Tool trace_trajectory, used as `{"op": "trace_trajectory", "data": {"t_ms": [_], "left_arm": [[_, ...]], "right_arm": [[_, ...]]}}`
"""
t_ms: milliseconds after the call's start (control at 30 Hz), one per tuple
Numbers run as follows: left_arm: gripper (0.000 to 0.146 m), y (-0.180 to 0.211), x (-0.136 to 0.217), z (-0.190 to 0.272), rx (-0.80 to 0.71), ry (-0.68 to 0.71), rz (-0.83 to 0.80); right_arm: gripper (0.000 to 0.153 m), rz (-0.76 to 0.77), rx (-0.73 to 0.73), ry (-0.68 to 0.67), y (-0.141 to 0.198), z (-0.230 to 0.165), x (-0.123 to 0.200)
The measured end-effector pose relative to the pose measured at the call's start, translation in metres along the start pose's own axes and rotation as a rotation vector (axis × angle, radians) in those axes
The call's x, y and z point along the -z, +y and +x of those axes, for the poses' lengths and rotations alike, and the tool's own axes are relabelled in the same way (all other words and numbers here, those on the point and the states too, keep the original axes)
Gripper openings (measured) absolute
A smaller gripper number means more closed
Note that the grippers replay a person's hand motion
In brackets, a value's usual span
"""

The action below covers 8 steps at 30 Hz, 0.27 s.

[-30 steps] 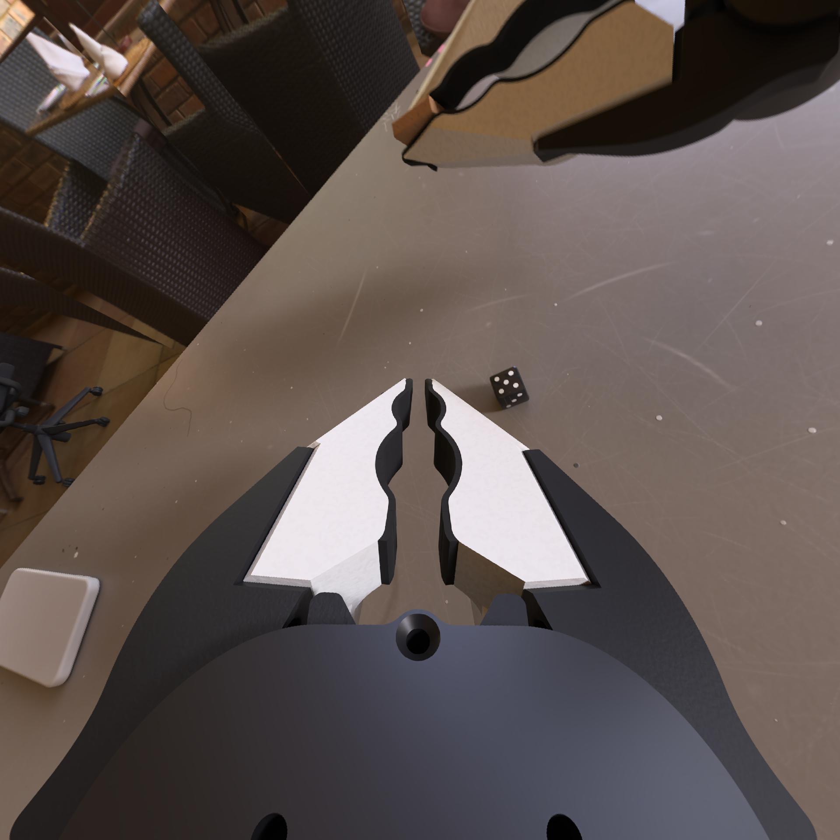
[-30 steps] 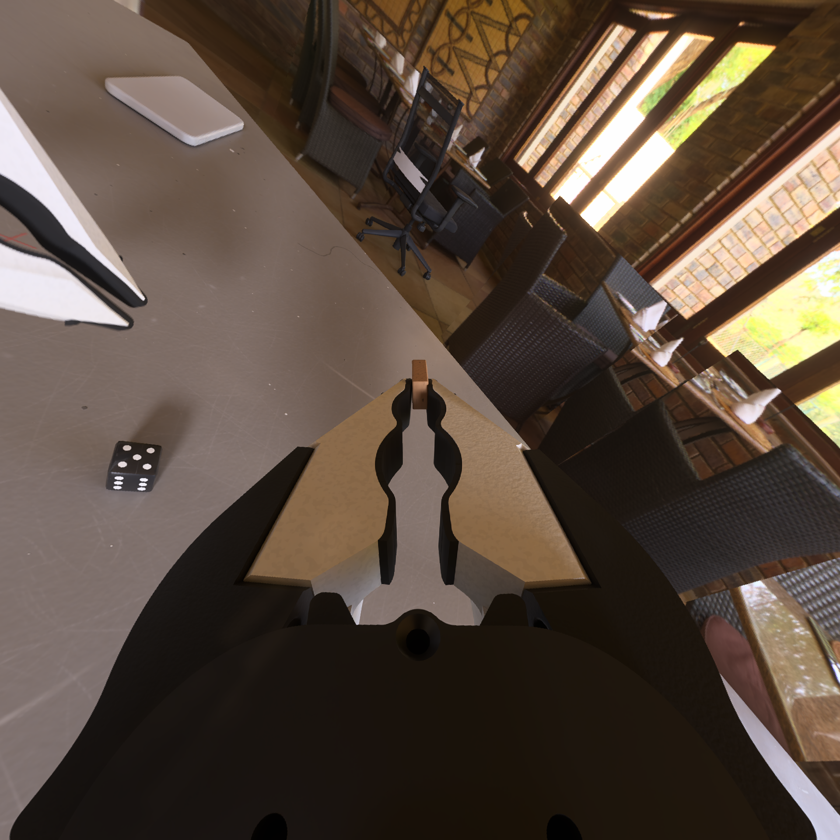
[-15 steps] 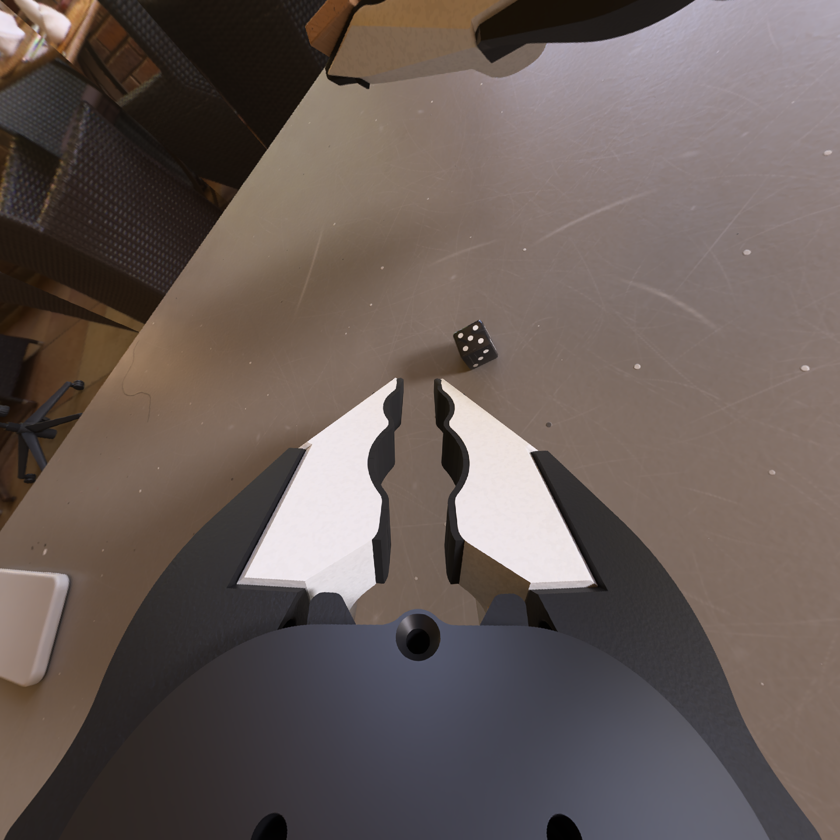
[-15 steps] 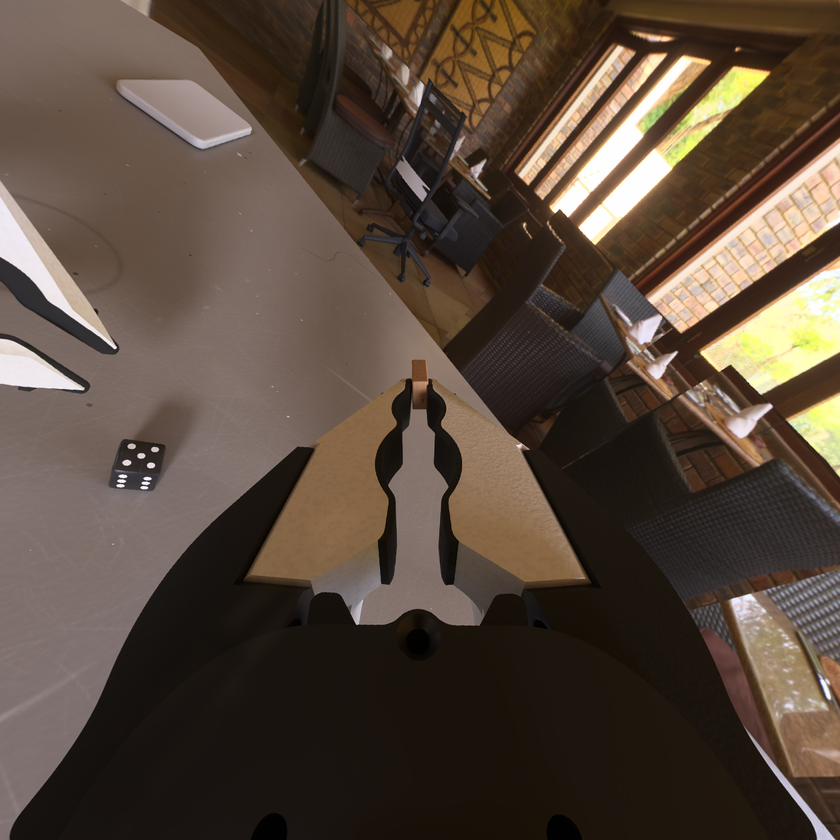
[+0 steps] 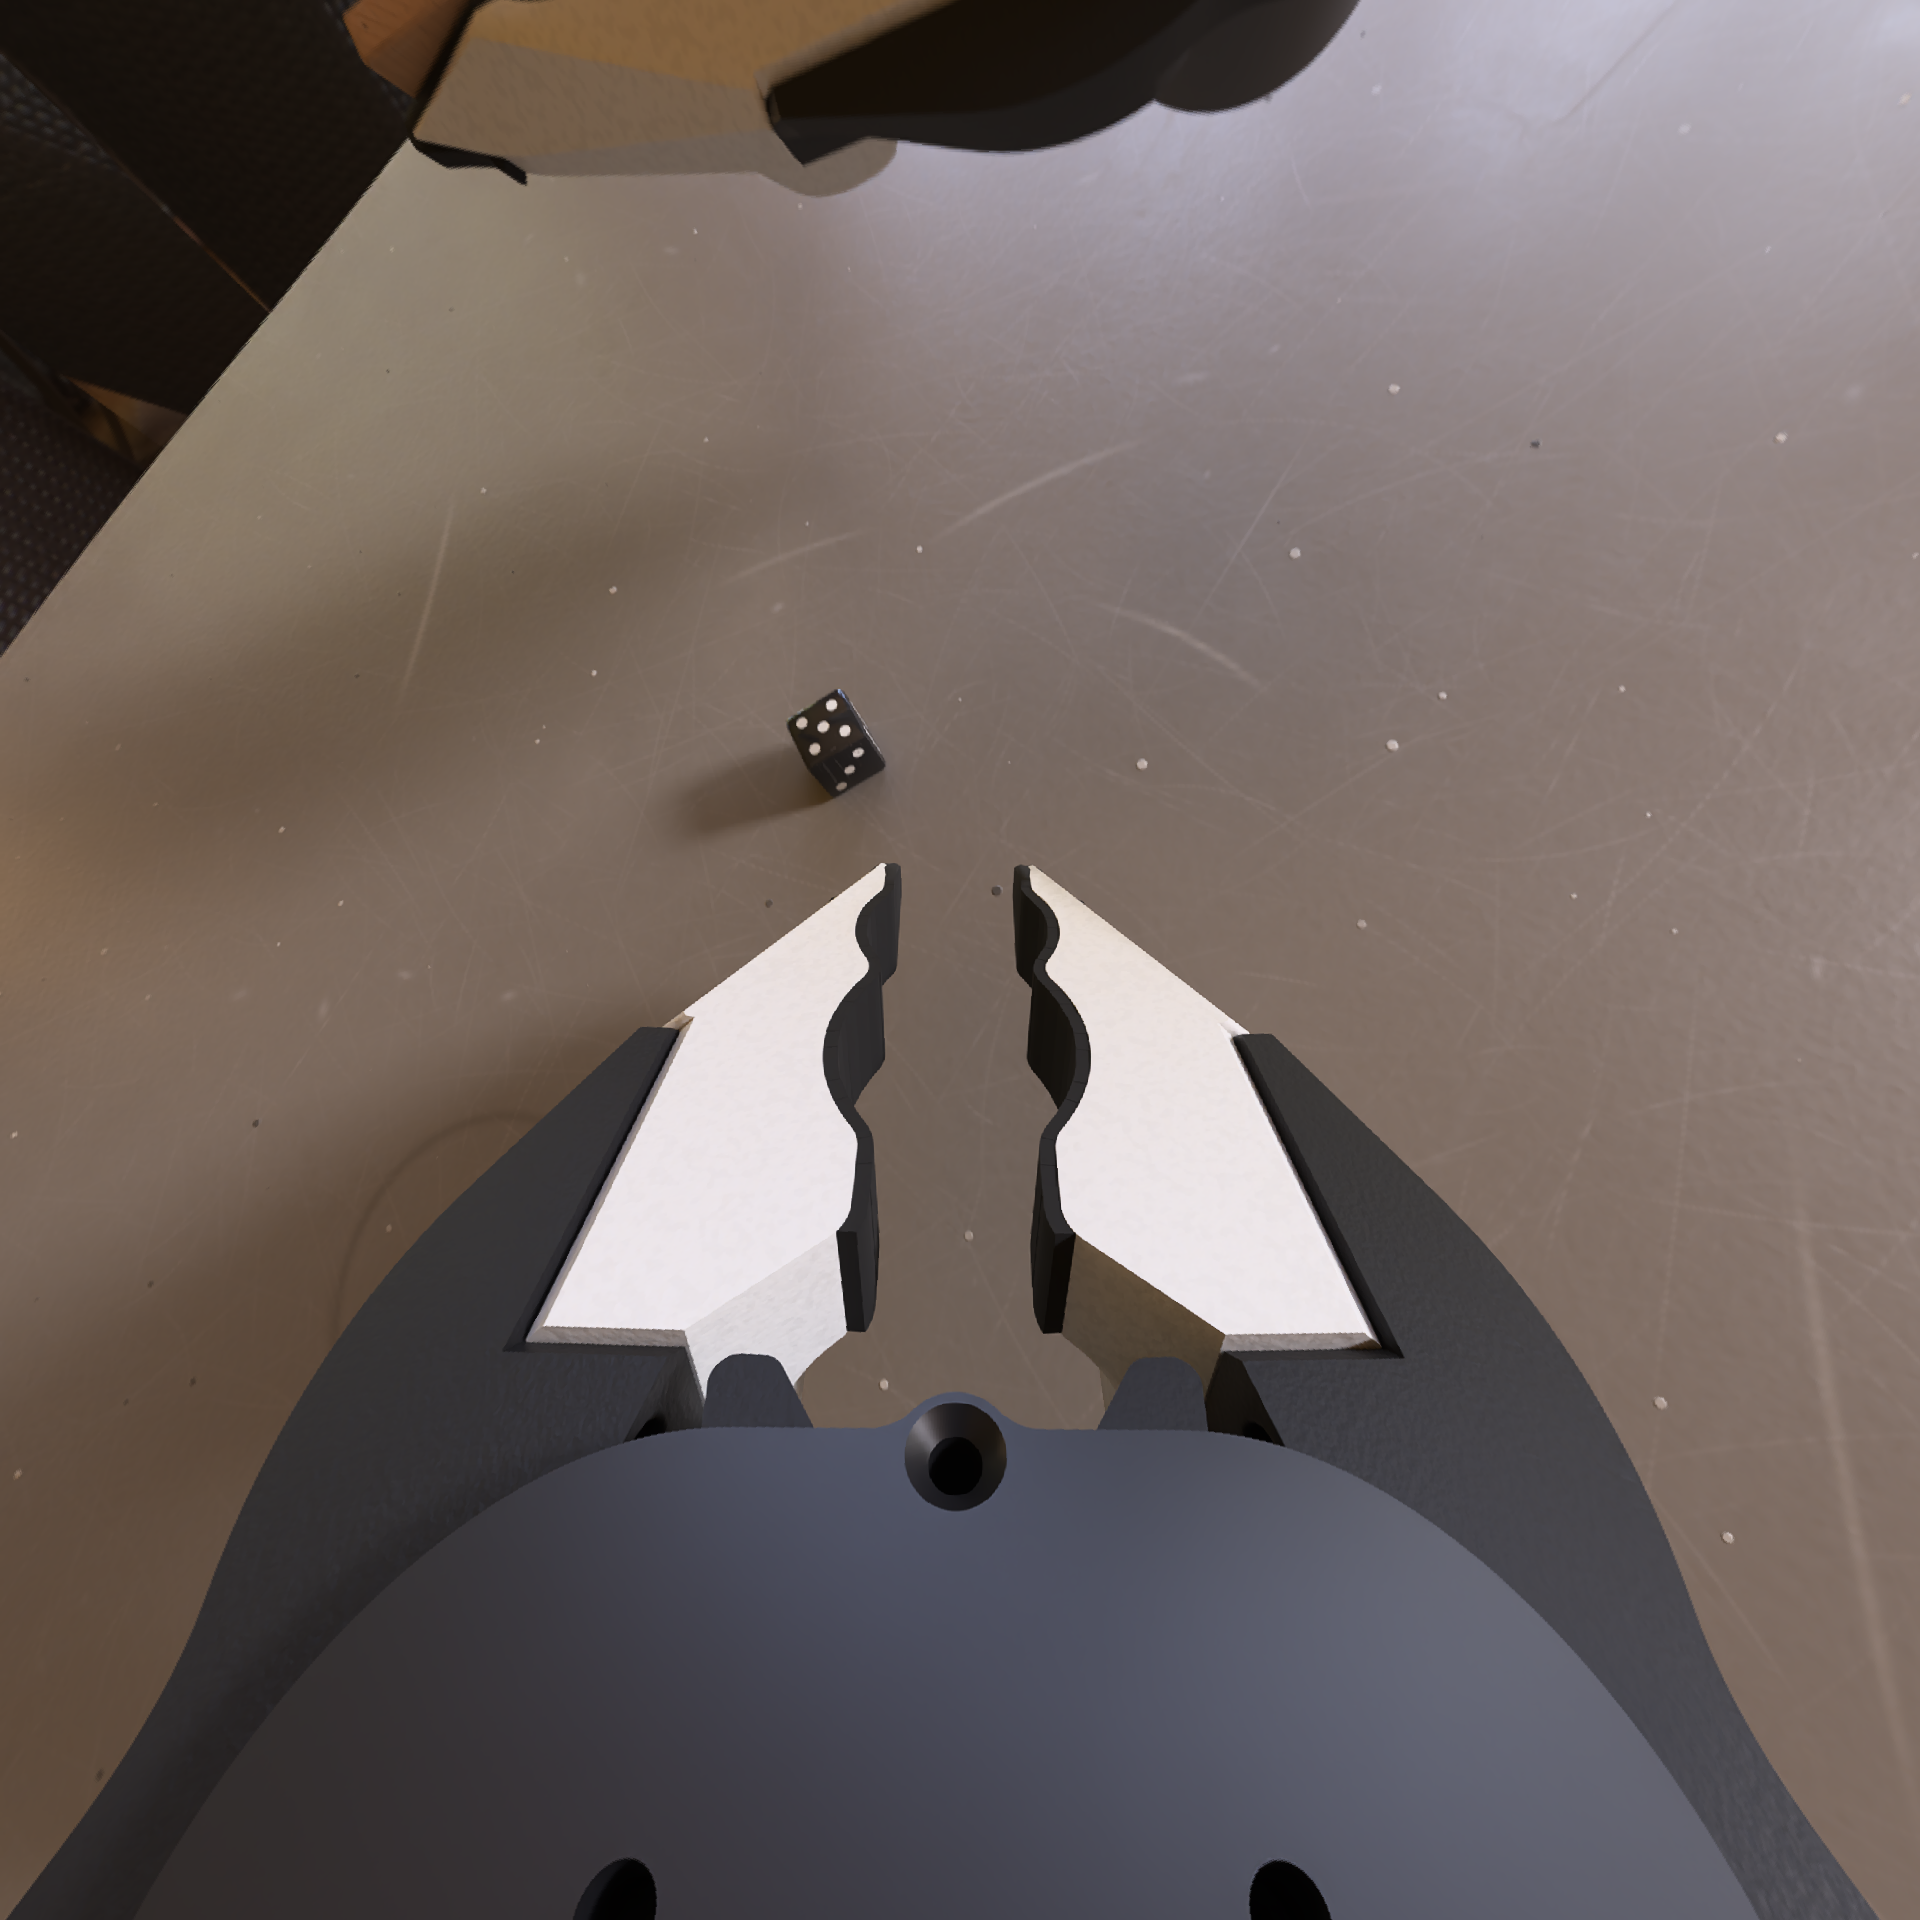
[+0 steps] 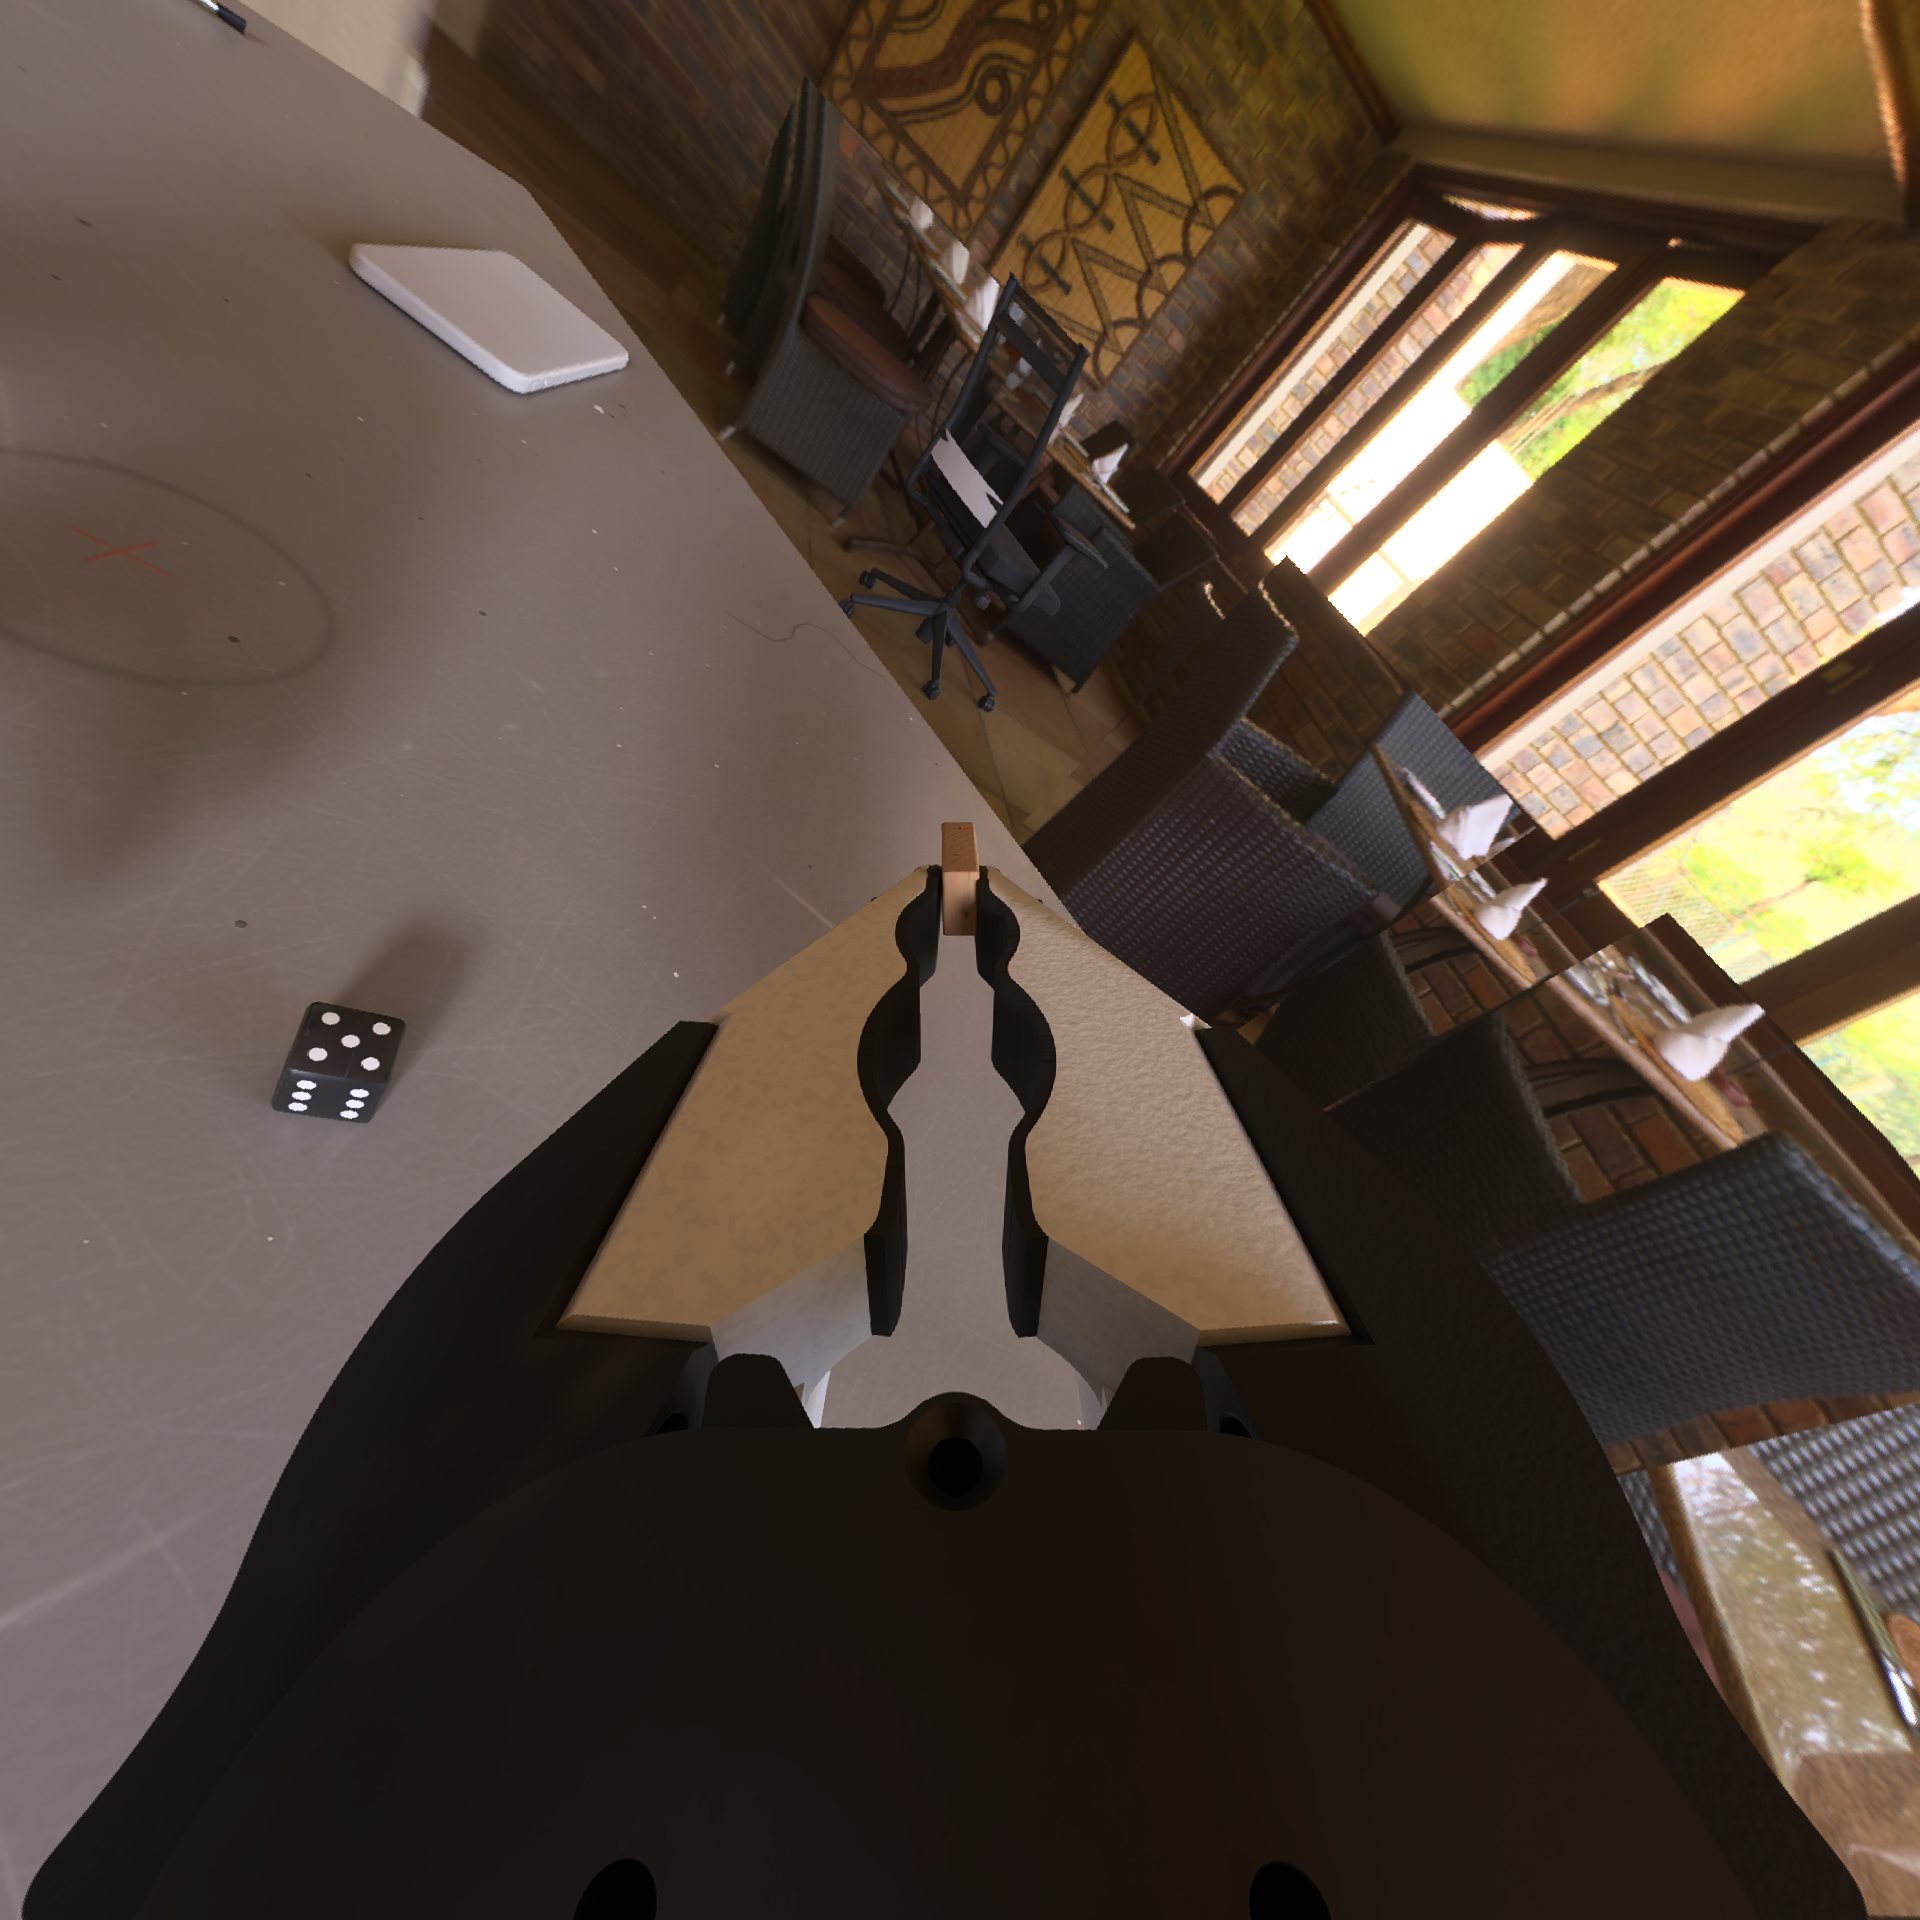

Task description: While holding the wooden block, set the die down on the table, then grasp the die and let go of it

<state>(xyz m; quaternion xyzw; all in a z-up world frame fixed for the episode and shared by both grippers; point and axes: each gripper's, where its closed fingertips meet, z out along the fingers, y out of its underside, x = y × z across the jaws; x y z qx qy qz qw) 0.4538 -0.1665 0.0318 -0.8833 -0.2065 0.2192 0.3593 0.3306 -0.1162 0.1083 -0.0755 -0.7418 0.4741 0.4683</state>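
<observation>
Left wrist view: left gripper (image 5: 957, 883) released, just behind black die (image 5: 834, 742) on surface (image 5: 1351, 623). Right gripper (image 6: 958, 883) clenched on wooden block (image 6: 958, 891).

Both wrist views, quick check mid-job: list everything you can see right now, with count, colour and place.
die: one, black with white pips, resting on the table, apart from both grippers
wooden block: one, light tan, pinched at the right gripper's tips
white pad: one, flat, rounded corners, near the table's far edge
circle mark: one, faint outline with a red cross inside, on the tabletop
table: one, grey-brown, scratched
chairs: several, dark wicker, plus a black office chair, beyond the table edge
windows: several, bright, in a brick wall
left gripper: white fingers, open, empty, short of the die
right gripper: tan fingers, shut on the wooden block
</observation>
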Motion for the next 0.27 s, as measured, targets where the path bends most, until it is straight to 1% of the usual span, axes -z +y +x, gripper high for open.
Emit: {"op": "trace_trajectory", "data": {"t_ms": [100, 267], "left_arm": [[0.024, 0.003, 0.001, 0.002, 0.007, -0.005, -0.021], [0.029, -0.003, -0.003, 0.017, 0.018, 0.050, -0.044]], "right_arm": [[0.005, 0.007, 0.000, -0.002, -0.001, 0.000, 0.001], [0.005, 0.009, -0.011, -0.007, 0.000, 0.000, 0.000]]}}
